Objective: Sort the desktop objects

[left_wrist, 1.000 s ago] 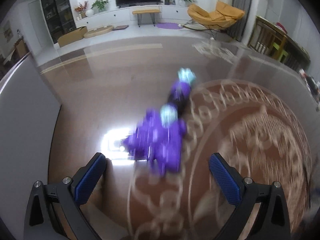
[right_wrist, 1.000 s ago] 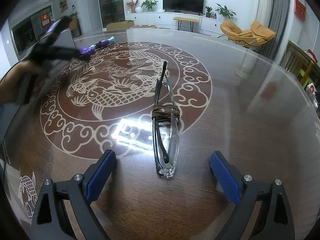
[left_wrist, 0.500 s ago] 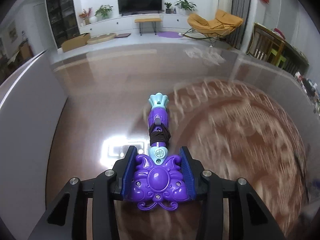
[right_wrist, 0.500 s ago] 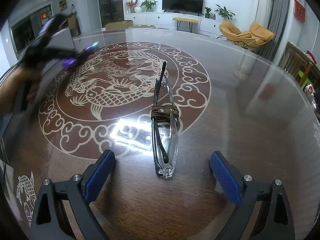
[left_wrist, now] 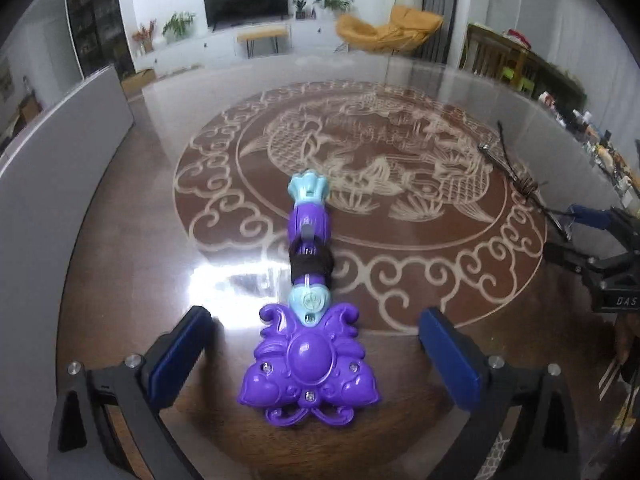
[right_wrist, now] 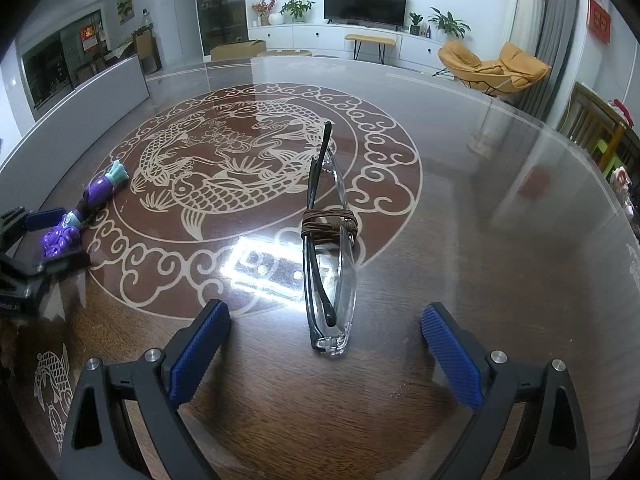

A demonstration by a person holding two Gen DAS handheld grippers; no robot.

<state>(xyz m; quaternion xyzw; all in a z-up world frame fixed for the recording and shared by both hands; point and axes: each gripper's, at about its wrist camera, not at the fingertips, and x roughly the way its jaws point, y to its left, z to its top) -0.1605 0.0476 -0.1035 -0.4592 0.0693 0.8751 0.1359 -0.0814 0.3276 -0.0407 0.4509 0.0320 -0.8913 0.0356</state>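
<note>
Since the earlier frames the purple toy [left_wrist: 310, 354] has been carried from the far left edge of the surface [left_wrist: 120, 280] onto the rim of the round fish pattern, and the left tool [left_wrist: 312, 344], which pinched the toy's wide head half a second ago, is opening its jaws again.

Left wrist view: the toy lies flat on the surface between the two blue pads [left_wrist: 178, 348], which stand well clear of its sides and do not press on it. Its winged purple head is nearest the camera, and its handle, wrapped with a dark band [left_wrist: 311, 262], points away to a pale teal tip. A bright glare sits on the glossy surface just left of the handle. At the right edge the right tool [left_wrist: 592, 220] shows, with the folded glasses [left_wrist: 516, 176] beside it. No container is in view.

Right wrist view: the right tool [right_wrist: 324, 356] has not shifted. Its jaws are spread wide, with nothing pinched. The glasses [right_wrist: 328, 248], folded and bound with brown cord [right_wrist: 330, 224], stand on edge on the surface [right_wrist: 480, 280], their near end lying between the pads without touching them. At far left the toy [right_wrist: 80, 216] lies between the left tool's pads [right_wrist: 44, 218].
</note>
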